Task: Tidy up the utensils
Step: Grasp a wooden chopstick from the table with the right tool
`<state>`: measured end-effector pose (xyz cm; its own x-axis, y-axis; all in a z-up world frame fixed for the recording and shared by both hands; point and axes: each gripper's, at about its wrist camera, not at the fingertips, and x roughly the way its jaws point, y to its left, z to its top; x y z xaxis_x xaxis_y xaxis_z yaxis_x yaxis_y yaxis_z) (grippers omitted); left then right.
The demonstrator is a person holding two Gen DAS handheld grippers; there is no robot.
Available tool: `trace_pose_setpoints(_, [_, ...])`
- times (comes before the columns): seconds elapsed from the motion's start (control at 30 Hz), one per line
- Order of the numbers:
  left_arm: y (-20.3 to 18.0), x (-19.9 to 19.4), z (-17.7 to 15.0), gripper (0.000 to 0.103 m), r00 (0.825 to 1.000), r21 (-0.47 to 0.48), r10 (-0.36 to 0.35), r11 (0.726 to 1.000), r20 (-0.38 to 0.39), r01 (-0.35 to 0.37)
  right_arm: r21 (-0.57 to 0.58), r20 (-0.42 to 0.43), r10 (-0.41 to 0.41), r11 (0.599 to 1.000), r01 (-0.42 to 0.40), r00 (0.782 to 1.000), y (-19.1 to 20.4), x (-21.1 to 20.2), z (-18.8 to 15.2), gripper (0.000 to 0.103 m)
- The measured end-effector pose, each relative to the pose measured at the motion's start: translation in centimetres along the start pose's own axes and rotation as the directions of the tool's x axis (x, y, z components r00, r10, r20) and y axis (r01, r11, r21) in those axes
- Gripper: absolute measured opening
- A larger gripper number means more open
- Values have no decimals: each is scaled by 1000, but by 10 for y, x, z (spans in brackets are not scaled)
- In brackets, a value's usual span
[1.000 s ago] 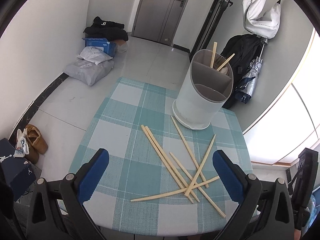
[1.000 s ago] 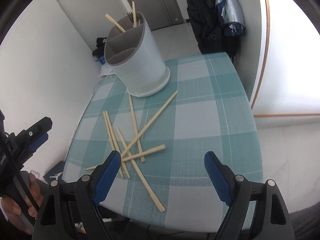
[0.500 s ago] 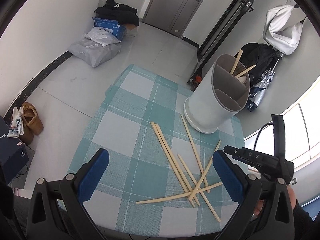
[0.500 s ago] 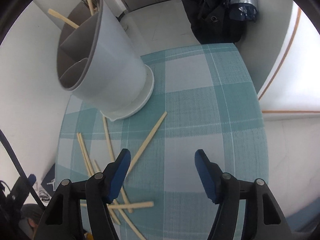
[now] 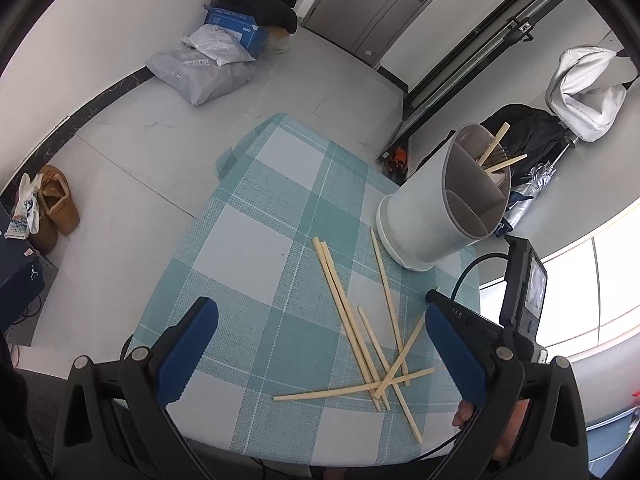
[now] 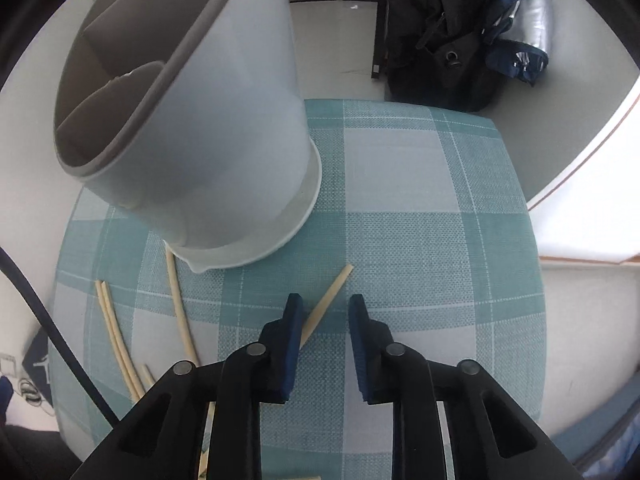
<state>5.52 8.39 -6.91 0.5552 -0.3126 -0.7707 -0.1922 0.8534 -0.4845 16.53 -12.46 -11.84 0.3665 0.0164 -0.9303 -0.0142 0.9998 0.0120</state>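
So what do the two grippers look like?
Both are alike. The left gripper has black plastic arms with round silver bolts and two flat blue pads. The right gripper matches it, with blue pads on black arms. From the left view, the right one also carries a small black box with a screen and a black cable.

Checked-cloth table (image 5: 256, 248) bears scattered chopsticks (image 5: 352, 320) and a utensil holder (image 5: 424, 220).
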Motion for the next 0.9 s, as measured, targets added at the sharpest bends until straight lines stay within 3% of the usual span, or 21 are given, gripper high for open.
trace_pose_setpoints(0.23, [3,1,0,102,1000,-15,-5,1000,-16,5,-46,10,44,998,-43,999,-5,-5,-2,3])
trace_pose_setpoints(0.43, [2,1,-1,102,1000,-12,-8,1000,-15,8,-111,4,37,993,-37,999,-16,-15,0,3])
trace_pose_setpoints(0.7, [3,4,-2,102,999,-12,-7,1000,-31,7,-284,-110,38,956,-68,993,-20,-11,-19,3])
trace_pose_setpoints(0.9, [-12,2,-7,102,996,148,68,986,50,-75,-357,-75,30,932,-55,997,-15,-16,-33,6])
